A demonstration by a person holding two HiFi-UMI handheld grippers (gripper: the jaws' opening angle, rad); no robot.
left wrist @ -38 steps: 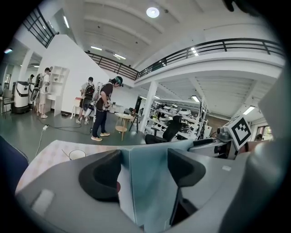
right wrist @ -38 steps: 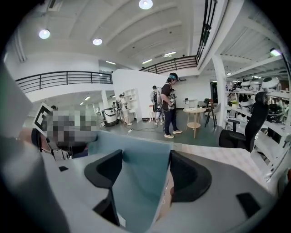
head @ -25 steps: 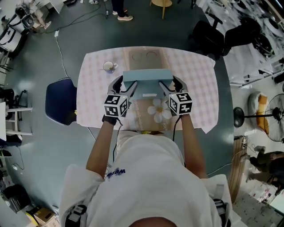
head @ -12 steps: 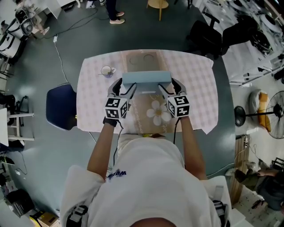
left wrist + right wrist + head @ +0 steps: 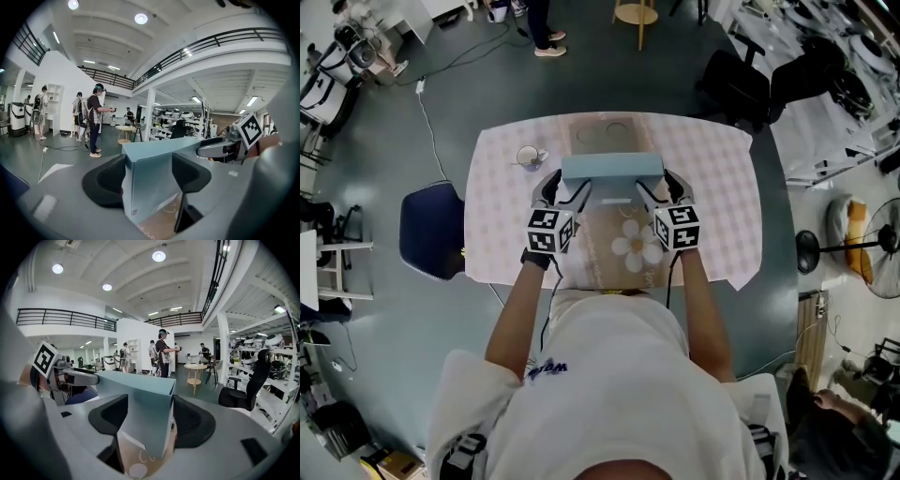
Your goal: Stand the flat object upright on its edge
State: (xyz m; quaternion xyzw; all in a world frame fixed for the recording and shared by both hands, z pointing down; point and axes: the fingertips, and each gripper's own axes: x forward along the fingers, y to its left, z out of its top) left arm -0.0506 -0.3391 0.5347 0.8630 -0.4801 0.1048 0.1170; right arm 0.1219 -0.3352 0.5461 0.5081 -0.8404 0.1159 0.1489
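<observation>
A flat light-blue box stands on its long edge across the table, its narrow top face upward and its broad face toward me. My left gripper is shut on its left end and my right gripper on its right end. In the left gripper view the box fills the gap between the dark pads of the gripper. The right gripper view shows the box held the same way by that gripper. Whether its lower edge touches the cloth is hidden.
The table has a pink checked cloth and a brown runner with a white daisy. A cup on a saucer sits at the far left. A blue chair stands left of the table; people stand farther off.
</observation>
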